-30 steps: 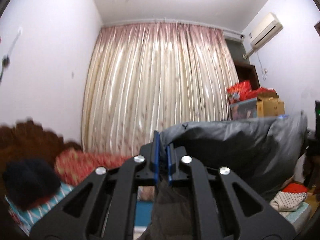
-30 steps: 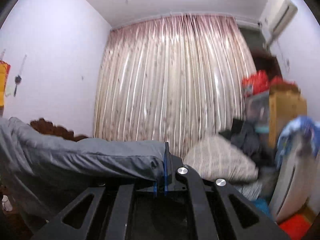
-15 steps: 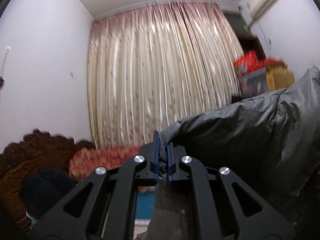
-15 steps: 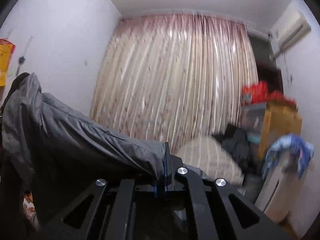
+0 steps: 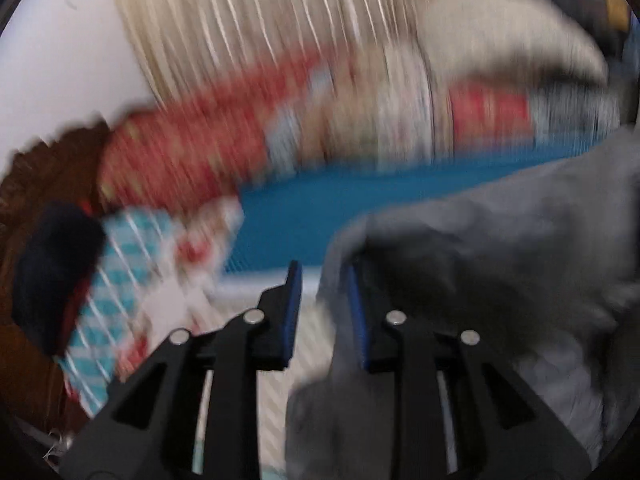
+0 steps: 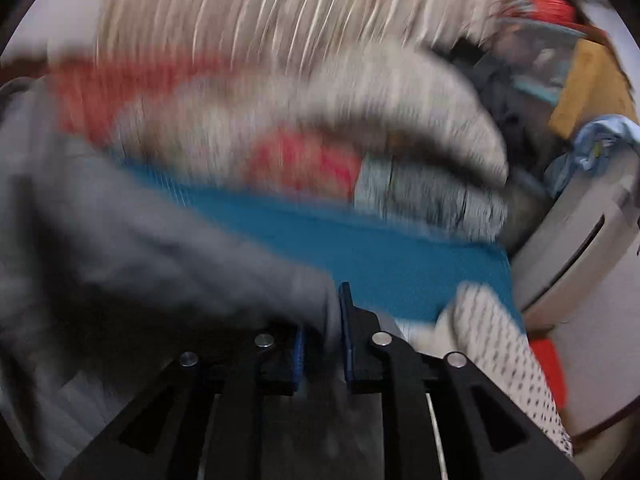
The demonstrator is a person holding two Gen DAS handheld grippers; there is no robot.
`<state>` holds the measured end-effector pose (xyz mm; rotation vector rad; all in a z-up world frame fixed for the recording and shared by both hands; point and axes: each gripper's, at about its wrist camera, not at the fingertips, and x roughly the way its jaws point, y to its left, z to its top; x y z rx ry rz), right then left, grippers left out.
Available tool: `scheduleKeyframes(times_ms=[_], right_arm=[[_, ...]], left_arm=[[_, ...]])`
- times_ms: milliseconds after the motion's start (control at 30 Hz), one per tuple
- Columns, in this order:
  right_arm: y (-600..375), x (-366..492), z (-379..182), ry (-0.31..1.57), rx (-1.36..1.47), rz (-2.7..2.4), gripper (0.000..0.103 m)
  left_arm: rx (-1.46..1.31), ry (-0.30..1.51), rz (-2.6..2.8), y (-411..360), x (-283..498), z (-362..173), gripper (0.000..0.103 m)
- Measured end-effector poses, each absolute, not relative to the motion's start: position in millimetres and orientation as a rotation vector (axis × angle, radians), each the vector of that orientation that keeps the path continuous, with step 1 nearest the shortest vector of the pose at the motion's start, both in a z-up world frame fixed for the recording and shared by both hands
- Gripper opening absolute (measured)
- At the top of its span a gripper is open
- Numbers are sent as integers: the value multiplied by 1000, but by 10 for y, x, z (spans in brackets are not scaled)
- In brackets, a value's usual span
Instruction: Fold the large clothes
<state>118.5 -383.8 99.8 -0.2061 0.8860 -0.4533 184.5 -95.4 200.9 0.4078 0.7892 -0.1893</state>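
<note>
Both views are blurred by motion. A large grey garment (image 5: 500, 264) lies bunched at the right of the left wrist view and across the left of the right wrist view (image 6: 132, 264), over a blue bed sheet (image 5: 320, 216). My left gripper (image 5: 322, 304) is open; grey cloth drapes over its right finger and hangs between the jaws. My right gripper (image 6: 322, 332) is open too, its jaws slightly apart with a grey fold of the garment still between them.
Red patterned bedding (image 5: 180, 152) and pale pillows (image 6: 360, 92) are piled at the far side of the bed by the curtain. A dark wooden headboard (image 5: 24, 200) stands at left. A white dotted cloth (image 6: 504, 344) and boxes (image 6: 588, 84) are at right.
Both grippers have swung down from curtain height to the bed. Both jaws, shut on the grey garment before, have come apart, and the garment has dropped onto the bed.
</note>
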Motion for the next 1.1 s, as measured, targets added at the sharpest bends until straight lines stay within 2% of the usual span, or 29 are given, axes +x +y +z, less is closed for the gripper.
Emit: scheduleKeyframes(times_ms=[100, 167, 267, 333, 467, 567, 667, 733, 833, 900, 967, 1100], right_arm=[[-3775, 1069, 234, 1004, -239, -424, 30], [-3745, 878, 47, 1010, -238, -424, 30], [-3602, 554, 159, 919, -196, -342, 34], [-3504, 490, 232, 914, -121, -215, 45], [-3395, 816, 231, 961, 44, -46, 47], [-3329, 1454, 223, 988, 175, 7, 47], [-3345, 2198, 270, 1006, 313, -2, 47], [-3382, 2561, 507, 920, 330, -64, 47], [-3477, 2774, 829, 805, 419, -140, 48], [-3503, 2687, 877, 797, 519, -76, 48], [-3420, 2385, 887, 798, 496, -23, 49], [-3272, 1382, 683, 862, 423, 24, 60]], left_arm=[[408, 908, -255, -905, 1717, 1350, 22], [437, 943, -266, -787, 1586, 1096, 22], [385, 940, -332, -505, 1279, 1032, 22], [303, 911, -436, -274, 942, 1073, 22], [225, 967, -682, -187, 416, 1030, 22], [219, 1067, -745, -303, 201, 738, 22], [241, 1095, -631, -292, 415, 524, 22], [251, 1053, -497, -152, 782, 535, 21], [239, 935, -133, 332, 1718, 748, 21], [173, 888, -5, 623, 2112, 934, 21], [84, 861, 38, 797, 2282, 1140, 21], [5, 777, -37, 769, 2012, 1385, 21]])
